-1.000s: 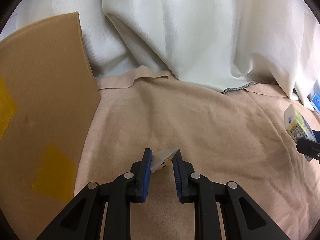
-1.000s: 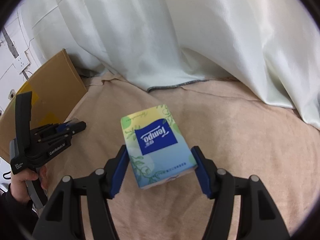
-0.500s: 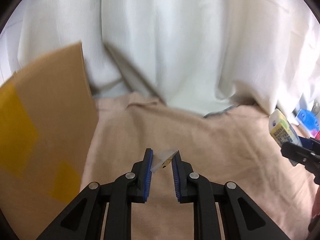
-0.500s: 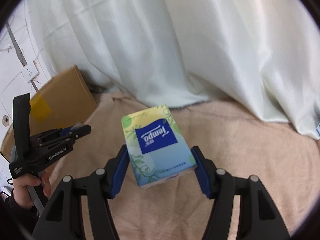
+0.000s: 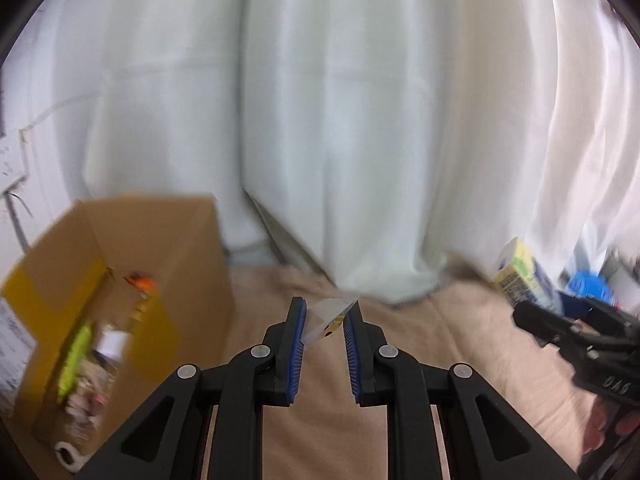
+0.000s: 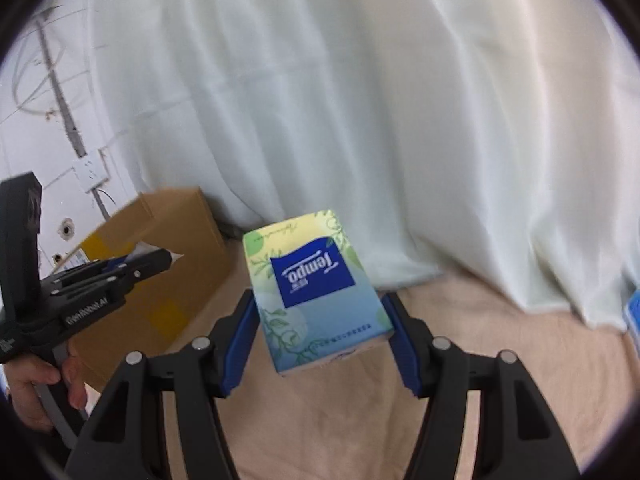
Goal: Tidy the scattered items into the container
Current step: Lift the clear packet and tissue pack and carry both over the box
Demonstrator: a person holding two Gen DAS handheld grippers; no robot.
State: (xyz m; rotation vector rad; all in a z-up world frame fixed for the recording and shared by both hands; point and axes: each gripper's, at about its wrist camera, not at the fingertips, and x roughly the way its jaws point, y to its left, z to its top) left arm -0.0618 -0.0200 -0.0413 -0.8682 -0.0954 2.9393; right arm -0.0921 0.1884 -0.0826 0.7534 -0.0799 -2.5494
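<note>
Tissue pack (image 6: 318,294) reading "Tempo" sits clamped in our right gripper (image 6: 320,320) at centre frame; our left gripper (image 5: 325,322) pinches a small clear packet (image 5: 326,316) near the cardboard box (image 5: 116,292), lower left.

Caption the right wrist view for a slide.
Right claw holds a Tempo tissue pack above beige cloth, cardboard box left.

White curtain (image 6: 360,100) hangs behind a beige blanket (image 6: 500,360); white wall (image 6: 36,128) left
</note>
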